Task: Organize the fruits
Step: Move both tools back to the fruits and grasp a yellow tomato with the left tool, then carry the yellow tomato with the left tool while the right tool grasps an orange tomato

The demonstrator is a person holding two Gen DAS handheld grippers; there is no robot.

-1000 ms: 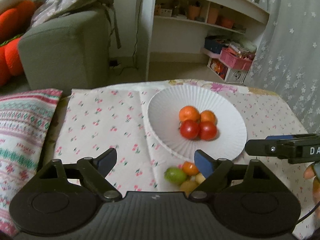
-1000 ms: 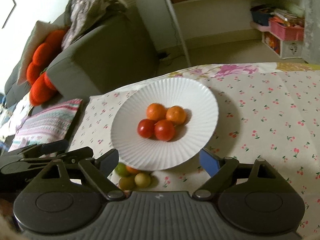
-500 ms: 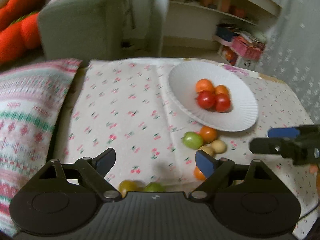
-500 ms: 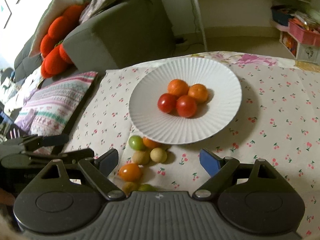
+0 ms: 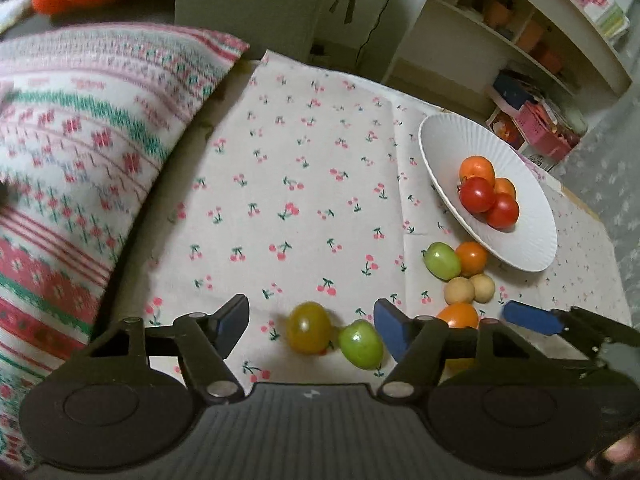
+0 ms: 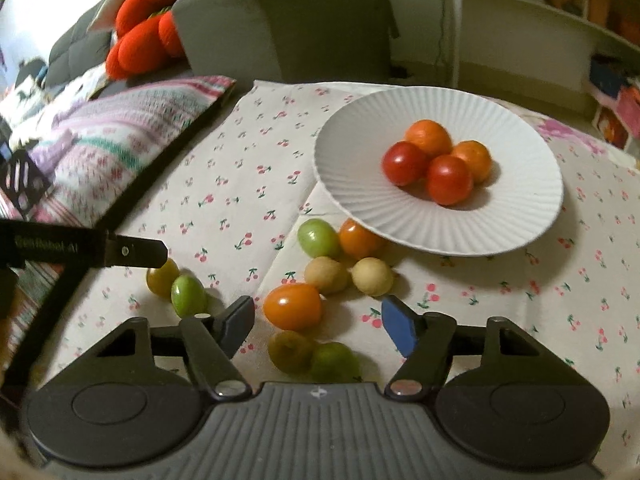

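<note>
Left gripper (image 5: 310, 322): jaws wide apart, holding nothing; an olive-yellow fruit (image 5: 309, 327) and a green fruit (image 5: 361, 343) lie on the tabletop (image 5: 288, 184) between the jaws, touching each other, the green one just beside the right-hand pad; contact with the pad cannot be told. Right gripper (image 6: 318, 320): jaws likewise wide, holding nothing; an orange fruit (image 6: 293, 306) lies between the jaws, nearer the left-hand pad, apart from both; a dull yellow-green fruit (image 6: 290, 351) and a darker green fruit (image 6: 335, 361) lie close in front of the gripper body. Two beige fruits (image 6: 348, 276), a light green fruit (image 6: 319, 238) and a small orange fruit (image 6: 359, 239) lie beside the rim of the white plate (image 6: 400, 216); the small orange one is partly under that rim. The plate carries two red and two orange fruits (image 6: 438, 160), touching in a cluster. Against the frame one second earlier: both cameras now sit nearer the loose fruit, which then showed only at the lower edge; the plate has passed from centre to the right of the left view.
</note>
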